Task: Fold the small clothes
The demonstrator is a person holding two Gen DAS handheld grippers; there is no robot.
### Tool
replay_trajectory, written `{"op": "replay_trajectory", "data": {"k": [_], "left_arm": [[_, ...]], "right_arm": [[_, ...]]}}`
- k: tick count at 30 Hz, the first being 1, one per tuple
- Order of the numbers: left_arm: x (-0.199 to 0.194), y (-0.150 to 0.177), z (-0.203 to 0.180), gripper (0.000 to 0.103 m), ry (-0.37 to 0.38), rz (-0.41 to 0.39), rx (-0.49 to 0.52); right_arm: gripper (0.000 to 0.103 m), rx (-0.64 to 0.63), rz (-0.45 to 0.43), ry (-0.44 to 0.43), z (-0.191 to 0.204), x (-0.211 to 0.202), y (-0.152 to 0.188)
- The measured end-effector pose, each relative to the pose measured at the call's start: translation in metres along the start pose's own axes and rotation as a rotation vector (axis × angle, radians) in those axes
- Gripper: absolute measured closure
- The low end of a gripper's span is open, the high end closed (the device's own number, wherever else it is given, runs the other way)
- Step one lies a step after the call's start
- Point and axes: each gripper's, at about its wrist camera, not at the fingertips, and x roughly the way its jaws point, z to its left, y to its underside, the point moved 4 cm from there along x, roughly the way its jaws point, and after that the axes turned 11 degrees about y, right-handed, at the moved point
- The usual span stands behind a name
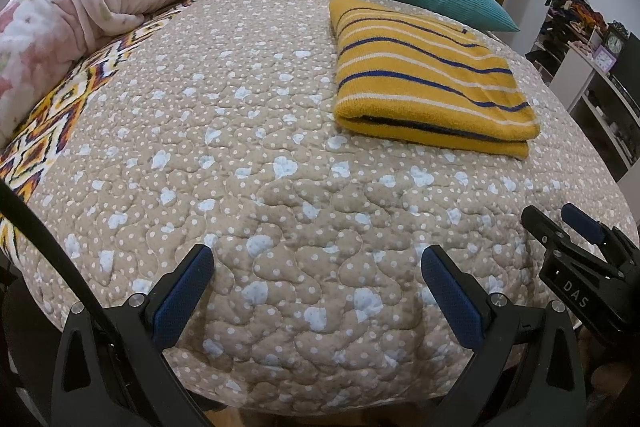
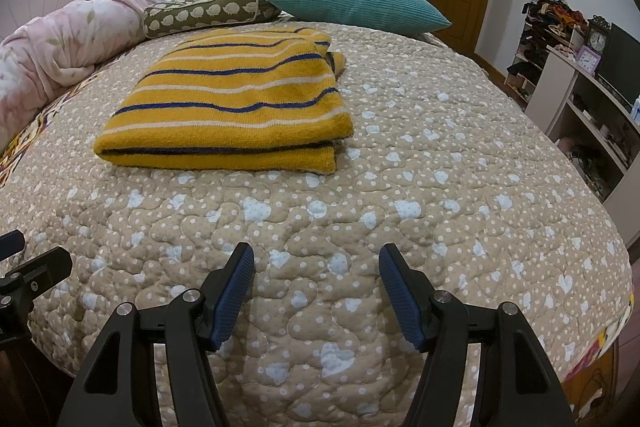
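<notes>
Both tongs, left (image 1: 318,259) and right (image 2: 317,259), gape empty over the quilted bedspread (image 2: 440,167) bearing a folded striped sweater (image 2: 236,99).

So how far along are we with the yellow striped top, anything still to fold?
Done: the yellow striped top lies folded into a neat layered rectangle on the quilted bedspread, in front of the teal pillow. In hand: nothing; the left gripper and right gripper are both open, empty, near the bed's front edge. Left: no other unfolded clothes are visible on the bed.
</notes>
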Motion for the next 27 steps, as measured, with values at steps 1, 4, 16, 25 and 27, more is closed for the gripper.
{"op": "replay_trajectory", "data": {"k": [1, 4, 16, 25, 27], "left_arm": [[0.0002, 0.0002, -0.0002, 0.0, 0.0, 0.001, -0.001], [0.0009, 0.0003, 0.0008, 0.0, 0.001, 0.004, -0.005], [0.0022, 0.0, 0.0016, 0.0, 0.007, 0.008, -0.009], [0.0045, 0.001, 0.0015, 0.0, 0.011, 0.01, -0.011], [0.0046, 0.001, 0.0016, 0.0, 0.01, 0.011, -0.011]], "right_arm": [[0.033, 0.0, 0.0, -0.001, 0.0006, 0.0004, -0.0001], [0.033, 0.001, -0.001, -0.001, -0.0009, 0.0005, -0.0001], [0.033, -0.007, 0.0, -0.002, 0.0005, 0.0008, -0.0019], [0.032, -0.017, -0.002, -0.002, 0.0037, 0.0012, -0.0022], [0.032, -0.017, -0.002, -0.002, 0.0044, 0.001, -0.0022]]}}
